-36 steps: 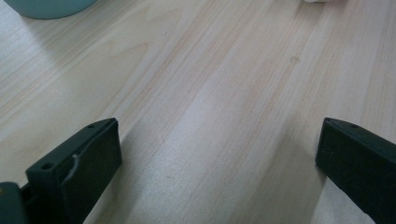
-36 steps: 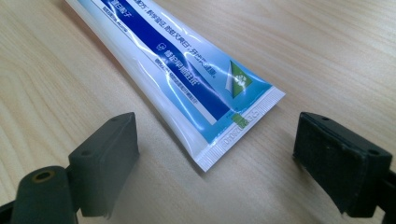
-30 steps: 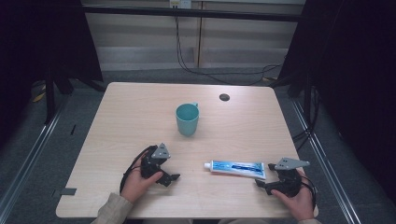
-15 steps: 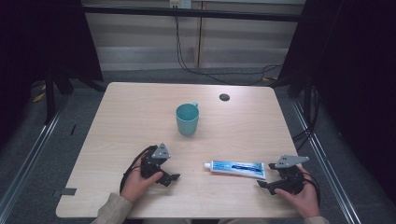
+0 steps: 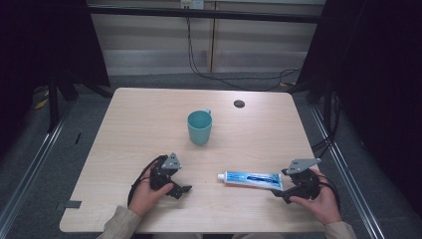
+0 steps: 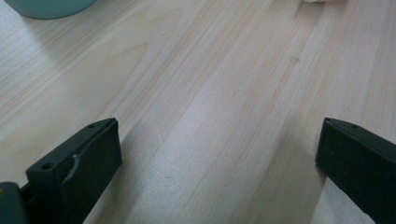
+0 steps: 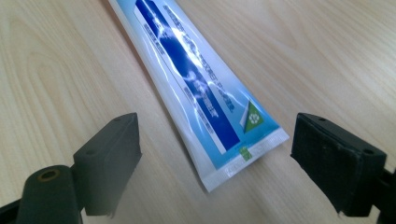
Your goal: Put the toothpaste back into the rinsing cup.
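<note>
High view: a toothpaste tube (image 5: 252, 179) lies flat on the counter (image 5: 149, 124) near its front edge, cap to the left and crimped end to the right. The right tool (image 5: 278, 191) rests just beside that crimped end, held by the person's right hand (image 5: 318, 199). The left tool (image 5: 182, 189) sits well apart to the left, with a teal cup (image 5: 199, 127) standing farther back.

Left gripper view: the jaws stand wide apart over bare wood, with nothing between them.

Right gripper view: the jaws are spread, and the tube's flat crimped end (image 7: 243, 156) lies between them but touches neither. The step looks like a grasp of the tube. To do it well, slide forward past the thin seal so the jaws close on the fuller body, keeping them low and level.
</note>
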`<state>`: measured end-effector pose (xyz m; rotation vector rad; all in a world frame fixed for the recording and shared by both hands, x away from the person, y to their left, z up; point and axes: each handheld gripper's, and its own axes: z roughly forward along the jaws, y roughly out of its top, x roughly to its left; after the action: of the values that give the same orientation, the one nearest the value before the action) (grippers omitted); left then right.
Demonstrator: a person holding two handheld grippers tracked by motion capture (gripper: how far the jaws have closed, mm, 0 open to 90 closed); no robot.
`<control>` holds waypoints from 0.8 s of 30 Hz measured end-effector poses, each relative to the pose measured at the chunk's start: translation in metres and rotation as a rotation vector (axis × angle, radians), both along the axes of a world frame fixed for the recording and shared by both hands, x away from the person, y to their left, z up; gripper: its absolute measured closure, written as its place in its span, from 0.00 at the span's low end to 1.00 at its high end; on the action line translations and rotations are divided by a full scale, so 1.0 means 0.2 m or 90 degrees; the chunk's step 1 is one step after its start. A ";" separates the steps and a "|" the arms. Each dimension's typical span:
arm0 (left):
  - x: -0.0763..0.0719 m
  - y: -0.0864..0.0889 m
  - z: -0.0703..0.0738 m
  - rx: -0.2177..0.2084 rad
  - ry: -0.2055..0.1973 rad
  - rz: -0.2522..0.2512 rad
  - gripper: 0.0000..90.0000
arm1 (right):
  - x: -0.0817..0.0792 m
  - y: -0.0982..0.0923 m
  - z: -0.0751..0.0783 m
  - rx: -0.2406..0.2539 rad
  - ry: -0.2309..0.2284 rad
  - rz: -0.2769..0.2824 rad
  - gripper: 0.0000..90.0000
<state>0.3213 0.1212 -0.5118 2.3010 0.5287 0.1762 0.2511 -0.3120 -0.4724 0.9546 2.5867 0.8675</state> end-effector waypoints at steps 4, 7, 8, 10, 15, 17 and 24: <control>0.00 0.00 0.00 0.002 0.000 -0.001 0.00 | 0.03 0.04 0.03 -0.021 0.002 0.022 0.17; 0.00 0.00 0.00 0.003 -0.001 -0.002 0.00 | 0.06 0.08 0.03 -0.032 0.008 0.038 0.17; 0.00 0.00 0.00 0.003 0.000 -0.001 0.00 | 0.07 0.10 0.03 -0.039 0.017 0.050 0.18; 0.00 0.00 0.00 0.003 -0.001 -0.001 0.00 | 0.07 0.10 0.03 -0.040 0.018 0.057 0.18; 0.00 0.00 0.00 0.004 0.000 -0.002 0.00 | 0.10 0.15 0.04 -0.067 0.027 0.083 0.19; 0.00 0.00 0.00 0.002 -0.001 -0.002 0.00 | 0.12 0.16 0.04 -0.073 0.029 0.091 0.19; 0.00 0.00 0.00 0.001 0.000 -0.002 0.00 | 0.15 0.18 0.03 -0.097 0.049 0.110 0.21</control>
<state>0.3216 0.1213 -0.5118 2.3038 0.5246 0.1751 0.2804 -0.2753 -0.4656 0.7467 2.7871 0.6726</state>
